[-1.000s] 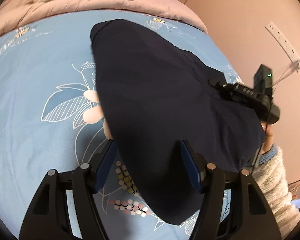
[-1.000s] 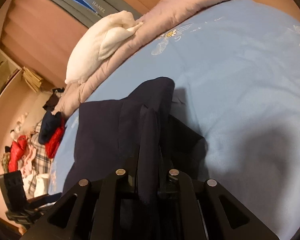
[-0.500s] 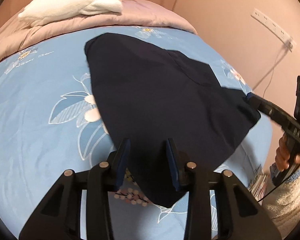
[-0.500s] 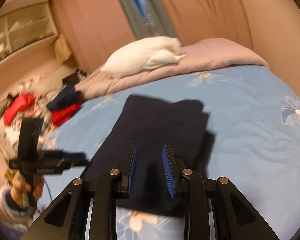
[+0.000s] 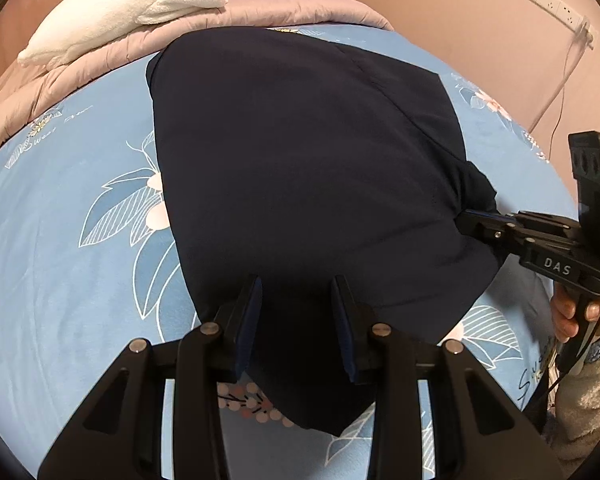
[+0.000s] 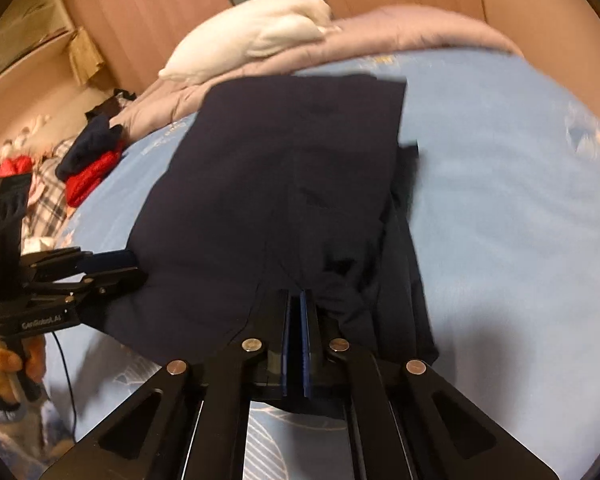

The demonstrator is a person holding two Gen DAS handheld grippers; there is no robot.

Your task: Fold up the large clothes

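Dark navy garment (image 5: 300,184) lies flat on the blue floral bedsheet (image 5: 60,240), partly folded into a rough rectangle; far end reaches toward the pink quilt (image 5: 112,56) with the white pillow (image 5: 124,4) on it. Right side has extra layers bunched under the top panel, visible in the right wrist view

Left gripper (image 5: 296,308): jaws part-spread, straddling the near-left corner, cloth between the pads, but can't confirm they press on it. Right gripper (image 6: 296,308): jaws have just closed, pads together at the near-right hem; looks like a thin fold is pinched at the tips, cloth puckers there, not certain

Handling, my read: soft, light, limp fabric, no stiffness, so it will sag and drag if lifted from one point. Thin layers slip apart easily, so take all layers at the two near corners together, pinch deep rather than at the tip edge. Not fragile. Bunched right side will likely need smoothing before the next fold
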